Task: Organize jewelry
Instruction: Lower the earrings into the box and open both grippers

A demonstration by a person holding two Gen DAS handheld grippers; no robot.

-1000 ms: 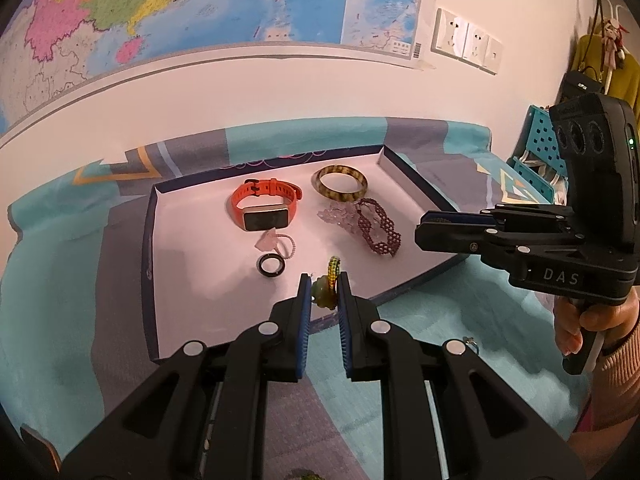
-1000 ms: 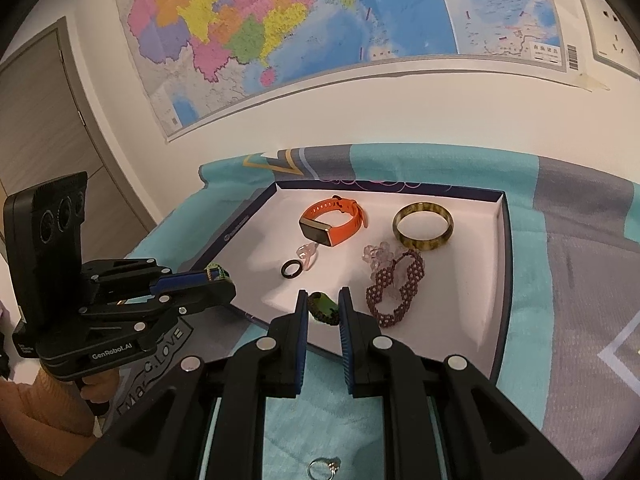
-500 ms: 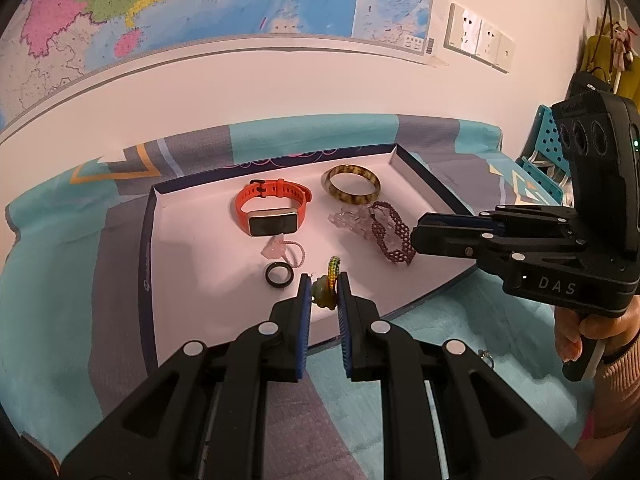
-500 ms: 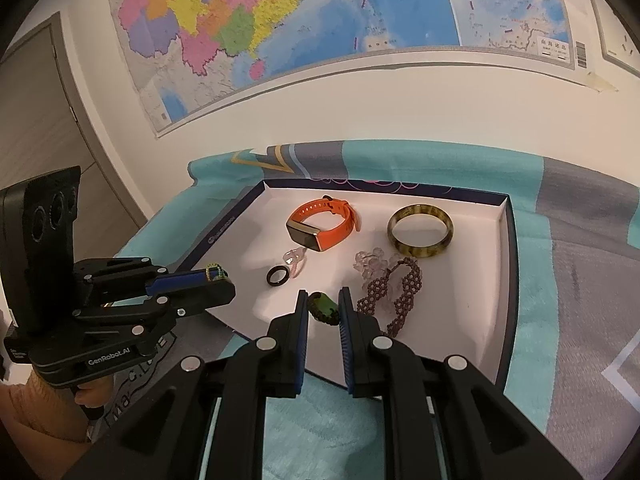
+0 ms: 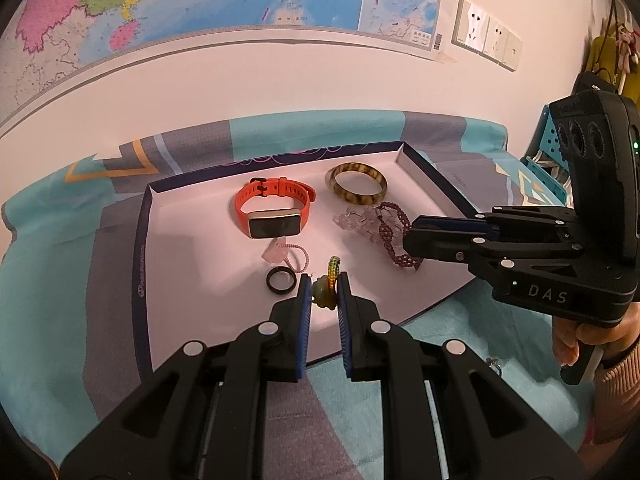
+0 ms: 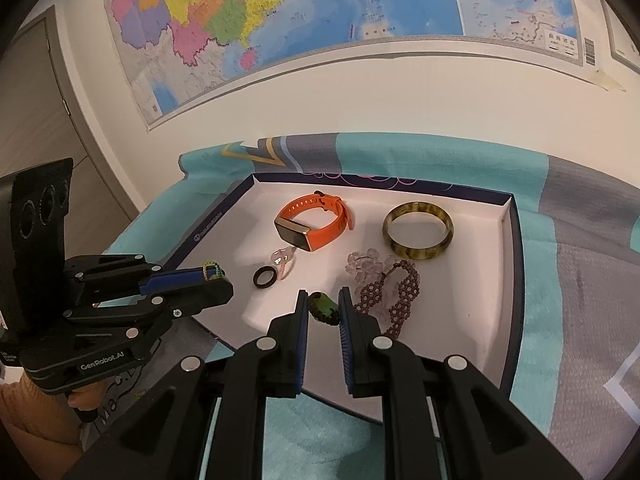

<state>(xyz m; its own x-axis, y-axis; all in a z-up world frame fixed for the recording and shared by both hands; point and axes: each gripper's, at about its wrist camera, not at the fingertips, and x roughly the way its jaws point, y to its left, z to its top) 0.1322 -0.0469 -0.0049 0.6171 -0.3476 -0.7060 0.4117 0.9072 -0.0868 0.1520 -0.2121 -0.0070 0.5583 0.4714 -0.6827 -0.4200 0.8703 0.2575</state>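
Note:
A shallow white tray (image 5: 140, 264) with a dark blue rim lies on a teal and grey cloth. In it are an orange smart band (image 5: 274, 210), an amber bangle (image 5: 357, 188), a clear crystal bracelet (image 5: 354, 222), a maroon beaded bracelet (image 5: 394, 236), a black ring (image 5: 281, 280) and a pink cord charm (image 5: 286, 254). My left gripper (image 5: 324, 280) is shut on a green-yellow braided ring with a jade charm (image 5: 326, 294), over the tray's near edge. My right gripper (image 6: 323, 296) is shut on a green piece on a dark braided cord (image 6: 324, 307), beside the maroon bracelet (image 6: 394, 292).
A small silver ring (image 5: 494, 362) lies on the cloth outside the tray, near the hand holding the right gripper. A wall with a large map (image 6: 320, 20) and sockets (image 5: 486, 40) stands right behind the table. The cloth's left edge drops off near a door (image 6: 36, 112).
The right gripper has edged slightly further in over the tray, closer to the maroon bracelet. Both grips are unchanged and the jewelry in the tray has not moved.

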